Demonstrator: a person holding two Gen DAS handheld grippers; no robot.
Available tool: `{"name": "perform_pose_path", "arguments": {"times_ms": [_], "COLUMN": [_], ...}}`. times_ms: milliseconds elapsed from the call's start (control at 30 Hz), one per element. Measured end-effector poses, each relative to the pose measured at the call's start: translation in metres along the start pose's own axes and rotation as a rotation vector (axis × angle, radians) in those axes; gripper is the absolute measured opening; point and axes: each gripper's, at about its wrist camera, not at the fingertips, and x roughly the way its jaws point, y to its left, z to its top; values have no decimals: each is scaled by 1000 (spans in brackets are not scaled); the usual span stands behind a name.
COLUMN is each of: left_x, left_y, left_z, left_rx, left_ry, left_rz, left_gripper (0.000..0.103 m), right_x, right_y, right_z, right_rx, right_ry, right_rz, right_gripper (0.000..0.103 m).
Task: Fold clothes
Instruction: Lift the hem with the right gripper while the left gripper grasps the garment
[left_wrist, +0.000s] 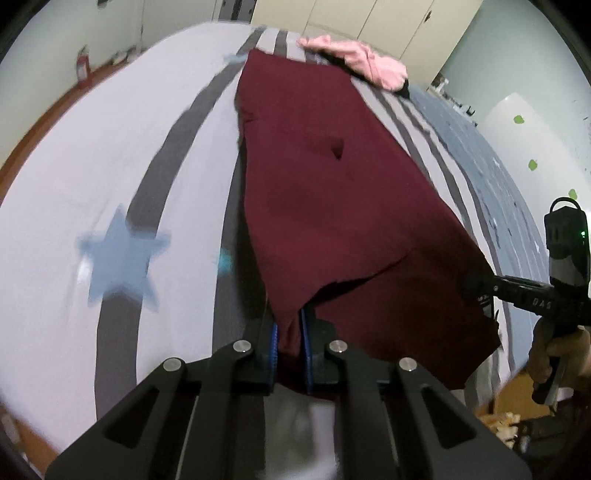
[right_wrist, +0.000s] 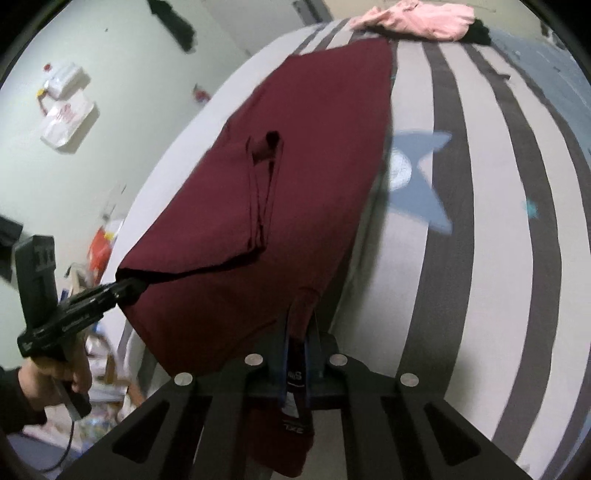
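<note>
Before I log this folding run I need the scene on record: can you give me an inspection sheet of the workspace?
Surface: bed cover, pale with dark stripes and blue stars.
Job's things: maroon garment stretched out, near edge lifted off the cover.
Clutter: pink clothing heaped at the far end, a dark item beside it.
Grippers: left gripper and right gripper both shut on the maroon garment's near edge, at separate corners.
Cables: a dark cord hangs below the left hand.
Surroundings: plastic bags and litter on the floor; cupboard doors behind the bed.
</note>
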Motion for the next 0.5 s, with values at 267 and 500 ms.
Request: {"name": "perform_pose_path", "arguments": {"times_ms": [267, 500], "left_x": [-22, -68], "left_y": [-7, -20], "left_z": [-46, 23], "left_rx": [-96, -88], "left_ry": [84, -74], "left_rz": [36, -16], "left_gripper": [8, 8], "right_x": [-15, -58], "right_y": [11, 15], "right_z": [-65, -19], "right_rx": [55, 69], "right_ry": [135, 10], "right_rz": [19, 31], "right_gripper": [5, 5]}}
